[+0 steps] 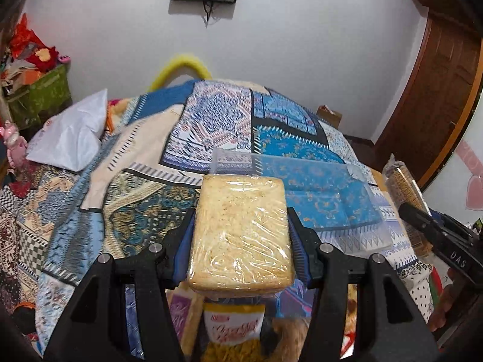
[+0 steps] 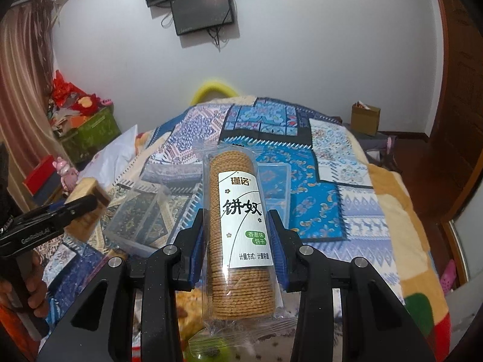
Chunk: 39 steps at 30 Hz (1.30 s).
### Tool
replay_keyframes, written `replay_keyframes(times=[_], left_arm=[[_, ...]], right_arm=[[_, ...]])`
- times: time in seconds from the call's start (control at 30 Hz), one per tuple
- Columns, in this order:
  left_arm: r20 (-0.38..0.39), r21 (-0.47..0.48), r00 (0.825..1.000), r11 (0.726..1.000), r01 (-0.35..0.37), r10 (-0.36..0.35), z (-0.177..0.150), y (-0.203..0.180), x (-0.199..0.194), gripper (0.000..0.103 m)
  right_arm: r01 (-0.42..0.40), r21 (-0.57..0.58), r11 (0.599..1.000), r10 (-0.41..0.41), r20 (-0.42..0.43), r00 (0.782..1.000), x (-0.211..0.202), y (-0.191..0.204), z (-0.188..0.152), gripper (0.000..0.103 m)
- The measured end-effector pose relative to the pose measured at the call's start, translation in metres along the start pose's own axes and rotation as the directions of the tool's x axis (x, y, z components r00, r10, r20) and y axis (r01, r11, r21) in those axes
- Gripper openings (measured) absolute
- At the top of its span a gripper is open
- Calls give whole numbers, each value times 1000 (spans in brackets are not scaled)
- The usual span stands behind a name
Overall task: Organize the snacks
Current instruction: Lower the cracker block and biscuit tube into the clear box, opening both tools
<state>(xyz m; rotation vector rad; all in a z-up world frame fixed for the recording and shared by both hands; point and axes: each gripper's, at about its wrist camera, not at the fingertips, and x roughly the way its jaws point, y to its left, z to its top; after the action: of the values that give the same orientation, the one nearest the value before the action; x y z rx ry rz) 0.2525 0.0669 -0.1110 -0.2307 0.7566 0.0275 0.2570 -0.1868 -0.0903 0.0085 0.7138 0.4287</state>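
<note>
My left gripper [image 1: 241, 229] is shut on a clear-wrapped block of pale yellow crackers [image 1: 241, 232] and holds it above the patterned bedspread [image 1: 145, 199]. My right gripper [image 2: 238, 232] is shut on a tall roll of round biscuits [image 2: 238, 226] with a white label. A clear plastic storage box [image 1: 317, 193] lies on the bed just beyond and to the right of the cracker block; it also shows in the right wrist view [image 2: 145, 214], left of the roll. Each gripper shows at the edge of the other's view.
More snack packets [image 1: 232, 328] lie on the bed under the left gripper. A white pillow [image 1: 72, 135] sits at the left, a green box [image 1: 42, 96] of clutter behind it, a cardboard box [image 2: 365, 119] at the far right, a wooden door [image 1: 437, 96] beyond.
</note>
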Motion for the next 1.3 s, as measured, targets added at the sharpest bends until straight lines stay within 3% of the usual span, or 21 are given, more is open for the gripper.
replay_keyframes(times=[0.3,0.7,1.0,1.3], left_arm=[[-102,39,995,999,28,-24,9,-14,60,56],[-213,110,977,994,16,8,7,-28,110,56],[-187,138,982,990,2,24,10,-34,104,57],[-130,95,992,995,18,-6,17,-23,59,57]], right_arm=[[-4,-5,1000,4,-81,997,47,-3,7,35],[-30,-69,997,16,-195,981,91,8,4,35],[-21,-111,994,-5,-234,972,96,14,2,38],[-3,-120,993,-18,-176,984,63,15,11,41]])
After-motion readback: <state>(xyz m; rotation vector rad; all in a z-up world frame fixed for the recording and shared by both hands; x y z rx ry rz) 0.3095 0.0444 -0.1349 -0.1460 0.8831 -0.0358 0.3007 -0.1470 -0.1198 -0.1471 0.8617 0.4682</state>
